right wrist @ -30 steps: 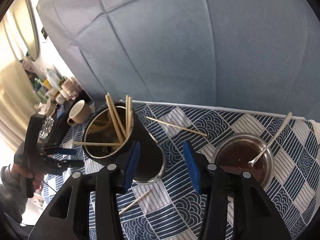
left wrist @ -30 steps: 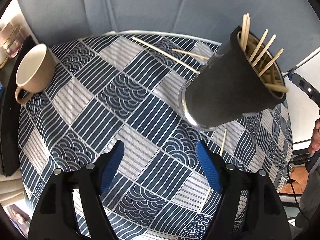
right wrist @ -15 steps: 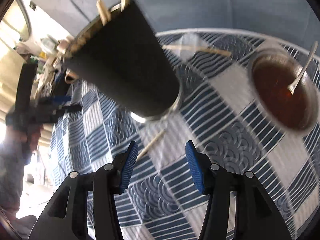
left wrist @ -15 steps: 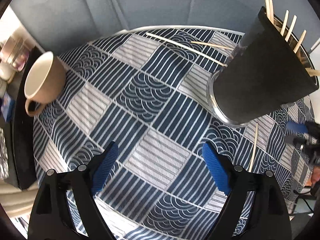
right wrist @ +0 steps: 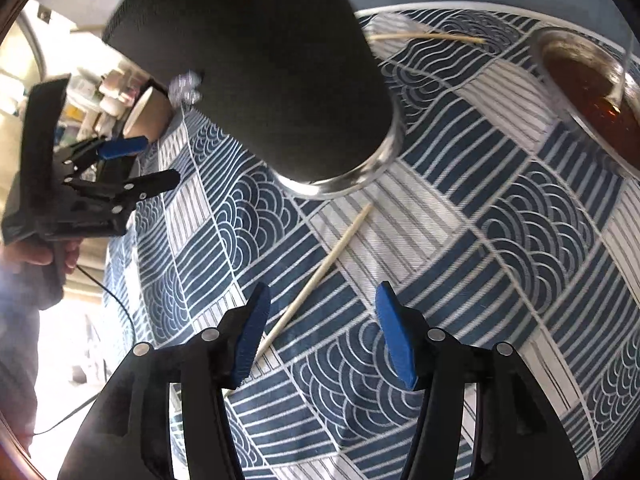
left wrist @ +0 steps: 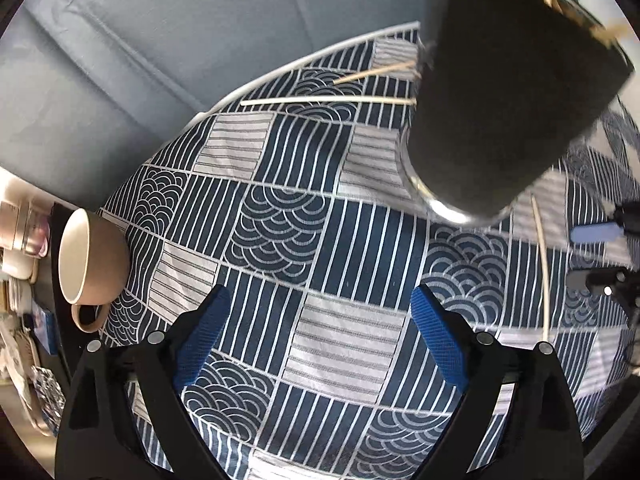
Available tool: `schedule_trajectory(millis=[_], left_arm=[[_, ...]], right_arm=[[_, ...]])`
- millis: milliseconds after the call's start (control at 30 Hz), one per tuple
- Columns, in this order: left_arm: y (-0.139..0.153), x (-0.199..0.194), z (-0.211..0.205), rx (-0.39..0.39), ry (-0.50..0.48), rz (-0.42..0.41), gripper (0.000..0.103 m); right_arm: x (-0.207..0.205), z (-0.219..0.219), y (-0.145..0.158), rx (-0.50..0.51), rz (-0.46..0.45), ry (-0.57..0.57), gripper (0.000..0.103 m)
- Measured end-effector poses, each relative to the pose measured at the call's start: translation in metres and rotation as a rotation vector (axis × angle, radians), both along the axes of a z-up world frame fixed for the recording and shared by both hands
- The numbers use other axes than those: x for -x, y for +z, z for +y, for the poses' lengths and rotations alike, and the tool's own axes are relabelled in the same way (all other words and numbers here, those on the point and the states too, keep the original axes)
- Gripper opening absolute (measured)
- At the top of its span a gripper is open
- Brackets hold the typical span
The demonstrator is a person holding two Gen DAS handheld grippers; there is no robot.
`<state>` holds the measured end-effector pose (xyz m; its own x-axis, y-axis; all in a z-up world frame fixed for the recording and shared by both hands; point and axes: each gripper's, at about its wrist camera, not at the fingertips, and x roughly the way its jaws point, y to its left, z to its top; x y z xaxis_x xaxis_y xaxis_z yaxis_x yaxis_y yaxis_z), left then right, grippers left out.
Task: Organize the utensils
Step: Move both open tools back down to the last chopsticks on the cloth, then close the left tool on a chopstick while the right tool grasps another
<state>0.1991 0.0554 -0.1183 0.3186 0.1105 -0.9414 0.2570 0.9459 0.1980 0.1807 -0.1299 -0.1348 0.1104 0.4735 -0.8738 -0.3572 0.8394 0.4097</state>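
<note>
The stick [right wrist: 320, 272] lies loose on the cloth [right wrist: 480, 240], slanting from just under the base of the black cup [right wrist: 260, 72] at upper centre of the right view down towards the lower left, its near end passing beside the left pad of the right gripper [right wrist: 320, 340]. It looks like thin wood: light, stiff, likely to roll or skid on the fabric and to snap if squeezed hard. I would take it near the middle, pads across its length, pressing it lightly against the cloth.

Two more sticks [left wrist: 328, 98] lie by the far rim of the table in the upper middle of the left view, partly behind the cup, which already holds several. A bowl [right wrist: 580, 80] of brown liquid sits at upper right of the right view, a mug [left wrist: 92, 258] at the left edge of the left view.

Against a second ago, the right gripper has dropped close over the cloth and its jaws have just been opening; they stand moderately apart with nothing between them. The left gripper [left wrist: 320, 332] has rolled and sunk slightly, its jaws have just been opening too, now wide over bare cloth.
</note>
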Motion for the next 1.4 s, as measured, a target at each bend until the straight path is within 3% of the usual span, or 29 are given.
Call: schedule_trajectory(millis=[267, 500, 733, 1000, 1133, 1267, 1400], left_arm=[[0.005, -0.004, 0.009, -0.070, -0.052, -0.018, 0.091], [0.005, -0.032, 0.007, -0.093, -0.168, -0.043, 0.095], [-0.001, -0.079, 0.010, -0.006, -0.302, -0.052, 0.096], [-0.018, -0.130, 0.009, 0.023, -0.502, -0.049, 0.096], [-0.027, -0.153, 0.004, 0.042, -0.552, -0.029, 0.096], [-0.045, -0.165, -0.004, -0.004, -0.615, -0.003, 0.098], [-0.048, -0.174, -0.003, 0.058, -0.600, 0.023, 0.098]], right_arm=[[-0.001, 0.025, -0.003, 0.045, -0.008, 0.027, 0.052], [0.006, 0.024, -0.004, 0.074, -0.005, -0.024, 0.052], [0.020, 0.023, -0.001, 0.087, -0.001, -0.158, 0.052], [0.030, 0.043, -0.004, 0.142, 0.011, -0.262, 0.052], [0.027, 0.045, -0.004, 0.166, 0.000, -0.309, 0.052], [0.017, 0.049, -0.005, 0.189, 0.005, -0.336, 0.052], [0.011, 0.053, -0.010, 0.250, 0.005, -0.344, 0.052]])
